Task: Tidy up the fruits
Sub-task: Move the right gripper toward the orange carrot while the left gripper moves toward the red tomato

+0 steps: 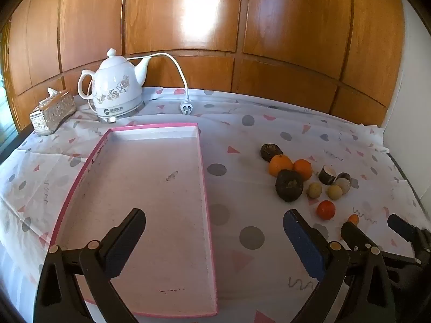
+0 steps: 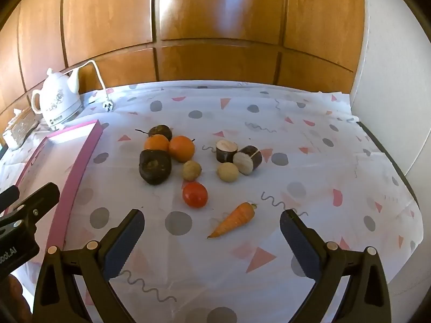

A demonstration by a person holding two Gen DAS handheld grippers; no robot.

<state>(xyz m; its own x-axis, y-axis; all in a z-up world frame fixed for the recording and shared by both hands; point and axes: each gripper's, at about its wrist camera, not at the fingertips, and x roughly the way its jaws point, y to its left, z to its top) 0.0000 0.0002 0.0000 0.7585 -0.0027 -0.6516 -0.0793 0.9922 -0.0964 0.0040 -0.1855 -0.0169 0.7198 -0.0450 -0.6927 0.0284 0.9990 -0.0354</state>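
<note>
A: Fruit (image 1: 289, 177) sits clustered on the bench (image 1: 242, 140) in the left wrist view, well right of the pink tray (image 1: 200, 161). The carrot (image 1: 353, 218) is half hidden behind the right gripper (image 1: 371, 227).

B: And the left gripper (image 1: 214, 224)?

A: Fingers spread wide, nothing between them, over the tray's right edge.

B: Right wrist view?

A: The tray is cut off at left. Fingers spread there too; the carrot lies between them, untouched, the tomato (image 2: 195, 194) just beyond.

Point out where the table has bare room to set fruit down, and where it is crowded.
Free: the pink tray, nothing in it, and the cloth strip between its right rim and the tomato. Crowded: the fruit cluster around the oranges.
</note>
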